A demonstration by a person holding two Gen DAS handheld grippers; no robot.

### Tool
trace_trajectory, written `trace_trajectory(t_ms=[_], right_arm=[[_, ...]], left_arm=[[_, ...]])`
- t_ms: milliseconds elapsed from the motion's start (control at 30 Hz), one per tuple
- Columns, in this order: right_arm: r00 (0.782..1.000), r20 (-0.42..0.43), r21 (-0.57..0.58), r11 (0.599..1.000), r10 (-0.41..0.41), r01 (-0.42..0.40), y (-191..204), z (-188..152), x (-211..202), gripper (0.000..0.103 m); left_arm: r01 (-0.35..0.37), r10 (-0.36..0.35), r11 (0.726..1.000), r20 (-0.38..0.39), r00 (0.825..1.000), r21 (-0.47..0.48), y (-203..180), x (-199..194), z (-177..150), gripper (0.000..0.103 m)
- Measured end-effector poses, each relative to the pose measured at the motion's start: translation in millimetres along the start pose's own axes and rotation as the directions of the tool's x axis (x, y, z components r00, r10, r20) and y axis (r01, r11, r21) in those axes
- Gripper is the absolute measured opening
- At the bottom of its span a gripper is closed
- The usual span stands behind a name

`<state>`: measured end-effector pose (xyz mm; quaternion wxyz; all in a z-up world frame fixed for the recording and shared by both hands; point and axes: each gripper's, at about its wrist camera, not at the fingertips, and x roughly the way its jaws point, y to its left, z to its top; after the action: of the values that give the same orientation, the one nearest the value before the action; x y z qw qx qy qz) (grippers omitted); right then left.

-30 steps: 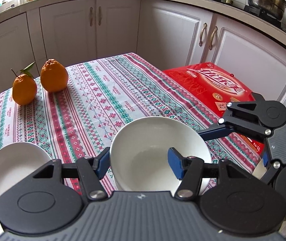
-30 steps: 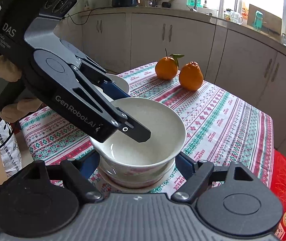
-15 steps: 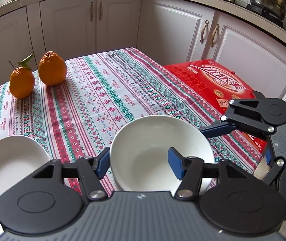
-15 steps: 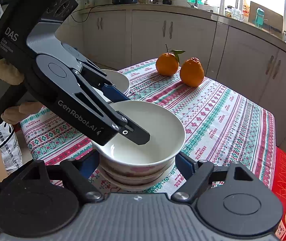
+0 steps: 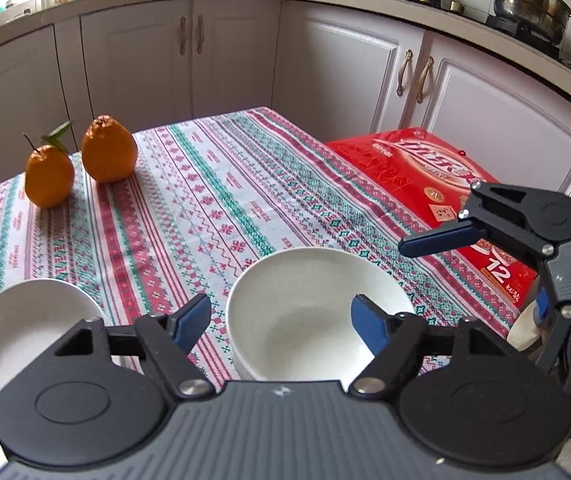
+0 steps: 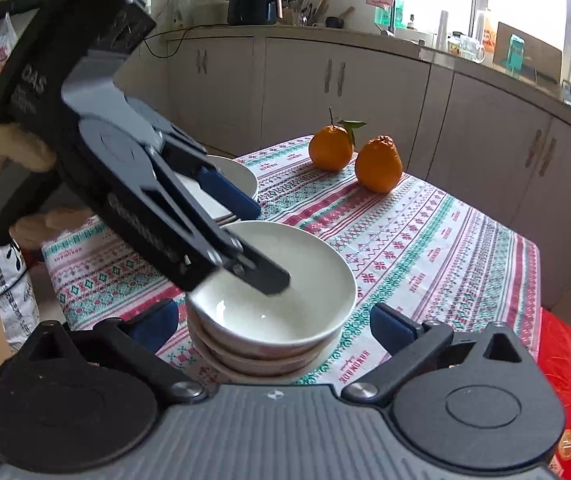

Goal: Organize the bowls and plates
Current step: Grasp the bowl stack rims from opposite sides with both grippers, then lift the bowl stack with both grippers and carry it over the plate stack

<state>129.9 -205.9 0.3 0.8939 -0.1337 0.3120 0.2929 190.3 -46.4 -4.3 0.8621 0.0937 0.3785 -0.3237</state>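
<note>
Black-and-grey tool [image 5: 281, 320] with blue pads [image 5: 193, 320], silver screws, white lettering.

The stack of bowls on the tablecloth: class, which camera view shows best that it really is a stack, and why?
The right wrist view: the stack of bowls appears from the side, with layered rims visible under the top bowl. The left wrist view looks down into the top bowl, showing only its white interior; the bowls beneath are hidden.

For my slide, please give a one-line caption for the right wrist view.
Both grippers, left and right, open around the top white bowl of a stack on the patterned tablecloth.
</note>
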Motion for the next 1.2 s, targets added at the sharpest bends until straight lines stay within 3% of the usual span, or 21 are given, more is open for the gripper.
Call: trace_trajectory(t_ms=[233, 333, 433, 667, 833, 1200], right_arm=[[0.999, -0.036, -0.027, 0.999, -0.018, 0.017, -1, -11, -7, 0.103], [0.998, -0.063, -0.044, 0.999, -0.020, 0.018, -2, -18, -6, 0.103], [0.995, -0.094, -0.058, 0.998, -0.015, 0.010, -3, -24, -2, 0.103], [0.986, -0.167, -0.073, 0.997, 0.007, -0.020, -11, -28, 22, 0.103], [0.980, -0.195, -0.074, 0.996, 0.038, -0.053, -21, -26, 37, 0.103], [0.954, -0.254, -0.189, 0.959, 0.159, -0.210, -28, -12, 60, 0.103]], left_arm=[[-0.026, 0.024, 0.998, 0.037, 0.999, 0.050, -4, -33, -16, 0.083], [-0.018, 0.015, 0.997, 0.041, 0.999, 0.069, -6, -44, -31, 0.091], [-0.002, -0.001, 0.996, 0.031, 1.000, 0.084, -8, -50, -45, 0.091], [0.035, -0.031, 0.997, -0.064, 0.997, 0.068, 1, -18, -63, 0.092], [0.056, -0.044, 0.990, -0.099, 0.994, 0.129, -2, 8, -67, 0.092], [0.130, -0.094, 0.966, -0.165, 0.982, 0.222, 2, 38, -62, 0.091]])
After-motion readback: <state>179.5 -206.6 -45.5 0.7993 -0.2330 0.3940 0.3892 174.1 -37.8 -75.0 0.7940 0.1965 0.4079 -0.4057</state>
